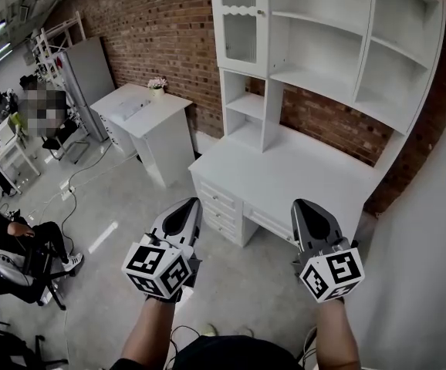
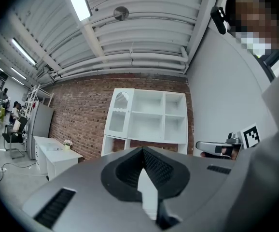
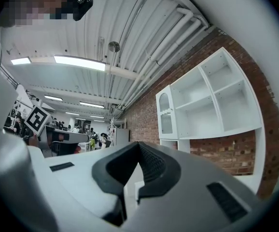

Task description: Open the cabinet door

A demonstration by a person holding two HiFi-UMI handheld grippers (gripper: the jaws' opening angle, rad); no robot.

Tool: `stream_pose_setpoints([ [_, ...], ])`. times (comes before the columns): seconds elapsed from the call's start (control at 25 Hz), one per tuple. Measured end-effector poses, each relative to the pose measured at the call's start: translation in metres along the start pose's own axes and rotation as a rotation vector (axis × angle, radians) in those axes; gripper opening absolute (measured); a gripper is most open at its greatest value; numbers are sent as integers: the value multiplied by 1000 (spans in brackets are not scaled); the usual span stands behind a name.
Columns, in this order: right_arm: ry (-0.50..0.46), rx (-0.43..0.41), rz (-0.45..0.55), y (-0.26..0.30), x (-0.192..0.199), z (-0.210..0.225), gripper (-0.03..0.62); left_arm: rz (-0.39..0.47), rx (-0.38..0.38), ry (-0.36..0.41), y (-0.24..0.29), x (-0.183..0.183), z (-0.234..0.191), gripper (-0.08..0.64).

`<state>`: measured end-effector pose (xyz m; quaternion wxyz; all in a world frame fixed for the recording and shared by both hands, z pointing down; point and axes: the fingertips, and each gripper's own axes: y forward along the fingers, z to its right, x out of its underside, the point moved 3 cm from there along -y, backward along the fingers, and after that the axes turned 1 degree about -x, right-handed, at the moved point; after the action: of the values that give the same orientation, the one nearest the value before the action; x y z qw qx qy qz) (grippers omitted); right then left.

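I have both tools held low in front of the person, over the grey floor (image 1: 231,284) and well short of the furniture. The left hand-held gripper (image 1: 190,205) has its jaws brought together with the tips touching and nothing between them. Its own camera shows the ribbed pads (image 2: 155,166) meeting at a point. The right hand-held gripper (image 1: 302,205) reads the same way, pinched closed and empty. The two point forward side by side, apart from each other, each with its marker cube (image 1: 159,270) at the wrist end.

The cabinet door (image 1: 241,23) is on the white hutch (image 1: 327,45), in the upper left compartment. It is a tall panel with ribbed glass and an arched top, and a small knob (image 1: 261,11) sits at its right edge. The door lies flush with the frame, so I read it as shut. Both tools are well apart from it and touch nothing.

The rest of the hutch is open shelving. It stands on a white worktop (image 1: 285,179) against the brick wall (image 1: 161,29), with drawers (image 1: 219,206) under the left end. To the left, a separate white side cabinet (image 1: 150,126) carries a small pot of flowers (image 1: 157,85). A seated person (image 1: 22,237) is at the far left edge of the head view.
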<state>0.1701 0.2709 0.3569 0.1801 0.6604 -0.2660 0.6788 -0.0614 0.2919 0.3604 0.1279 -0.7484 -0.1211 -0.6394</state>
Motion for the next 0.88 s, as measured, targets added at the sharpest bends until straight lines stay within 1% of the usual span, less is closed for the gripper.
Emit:
stream_pose_setpoints([
  [0.28,23,-22,3,-5,6,18,3,-7,-25,-1,7,5,11,5],
  [0.52,34,-24,0,1,13,29,3,-15,-26,2,21,11,12,5],
  [0.68,31,-16,-4,15,18,37,3,-14,-13,-3,37,15,5,5],
  [0.88,19,-1,-21,47,26,46,3,-13,7,-6,68,17,-15,5],
])
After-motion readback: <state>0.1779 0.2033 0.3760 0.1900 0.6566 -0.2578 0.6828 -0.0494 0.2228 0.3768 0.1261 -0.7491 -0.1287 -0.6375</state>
